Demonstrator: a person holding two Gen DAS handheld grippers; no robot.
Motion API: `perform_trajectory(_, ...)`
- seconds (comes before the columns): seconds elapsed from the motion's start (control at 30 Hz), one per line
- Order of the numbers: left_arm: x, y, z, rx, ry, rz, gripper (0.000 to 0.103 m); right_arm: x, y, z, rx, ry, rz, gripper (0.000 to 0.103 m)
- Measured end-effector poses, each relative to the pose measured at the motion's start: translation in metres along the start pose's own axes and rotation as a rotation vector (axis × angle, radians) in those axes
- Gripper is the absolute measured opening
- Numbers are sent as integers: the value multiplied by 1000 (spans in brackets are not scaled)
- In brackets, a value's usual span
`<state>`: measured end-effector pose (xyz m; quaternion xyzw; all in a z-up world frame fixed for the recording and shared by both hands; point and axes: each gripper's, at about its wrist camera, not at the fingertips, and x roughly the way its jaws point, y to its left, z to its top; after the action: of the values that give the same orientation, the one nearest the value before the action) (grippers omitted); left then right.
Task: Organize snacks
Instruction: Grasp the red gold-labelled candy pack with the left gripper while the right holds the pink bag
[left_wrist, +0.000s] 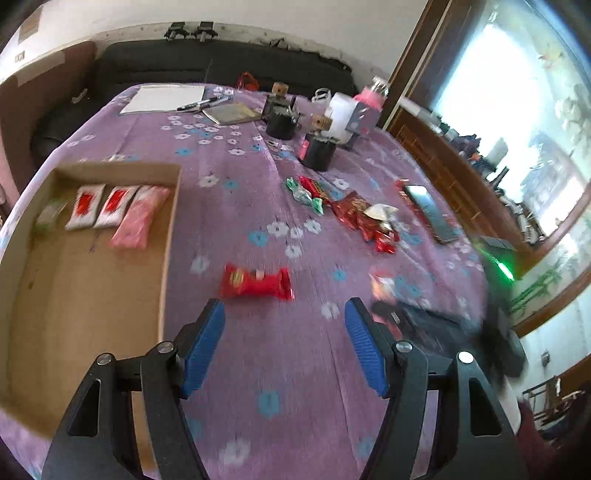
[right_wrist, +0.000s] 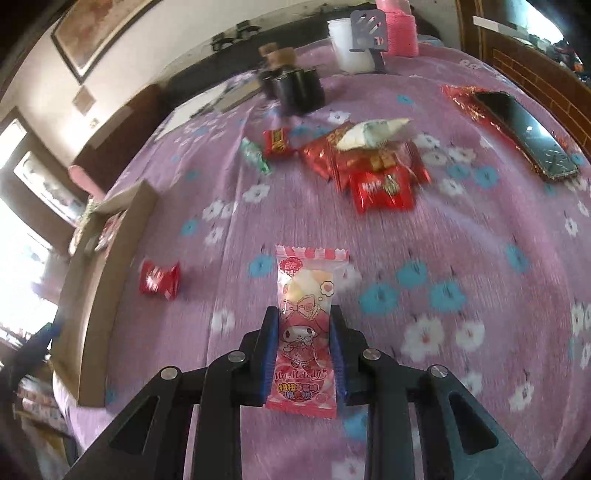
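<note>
My right gripper (right_wrist: 304, 317) is shut on a pink My Melody snack packet (right_wrist: 308, 325) and holds it above the purple flowered tablecloth. My left gripper (left_wrist: 284, 310) is open and empty, just short of a red snack packet (left_wrist: 256, 282) that lies on the cloth; the same packet shows in the right wrist view (right_wrist: 159, 278). A shallow cardboard box (left_wrist: 85, 295) at the left holds a pink packet (left_wrist: 135, 218), two white-and-red packets (left_wrist: 99, 206) and a green one (left_wrist: 50, 214). A pile of red, green and white snacks (left_wrist: 351, 210) lies mid-table, and it also shows in the right wrist view (right_wrist: 373, 162).
A phone (right_wrist: 528, 136) lies on a red wrapper at the right. Black cups (left_wrist: 317, 149), a white cup (right_wrist: 349, 46), a pink bottle (right_wrist: 400, 31), paper and pens (left_wrist: 166, 98) stand at the far side. The right gripper body (left_wrist: 443, 325) is at the left gripper's right.
</note>
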<state>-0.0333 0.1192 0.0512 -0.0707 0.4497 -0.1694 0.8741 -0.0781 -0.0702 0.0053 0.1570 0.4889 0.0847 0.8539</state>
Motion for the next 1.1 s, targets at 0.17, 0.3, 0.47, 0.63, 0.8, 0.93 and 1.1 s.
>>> perform_trajectory(0.17, 57, -1, 31, -25, 90, 86, 66, -1, -15, -3, 26, -68, 104, 27)
perform_trajectory(0.3, 92, -13, 44, 151, 116, 293, 67, -3, -17, -6, 24, -102, 133, 28)
perform_trajectory(0.47, 119, -7, 38, 189, 270, 276, 64, -3, -16, -7, 18, -108, 143, 30)
perform_trajectory(0.63, 101, -9, 17, 130, 397, 89, 64, -2, -24, -7, 52, -103, 186, 30)
perform_trajectory(0.8, 60, -22, -6, 200, 331, 80, 64, -2, -27, -6, 68, -101, 203, 30)
perform_trajectory(0.93, 41, -17, -15, 156, 248, 78, 64, -2, -28, -6, 67, -101, 202, 30)
perform_trajectory(1.1, 33, -12, -38, -14, 194, 76, 64, -2, -28, -6, 69, -102, 202, 30)
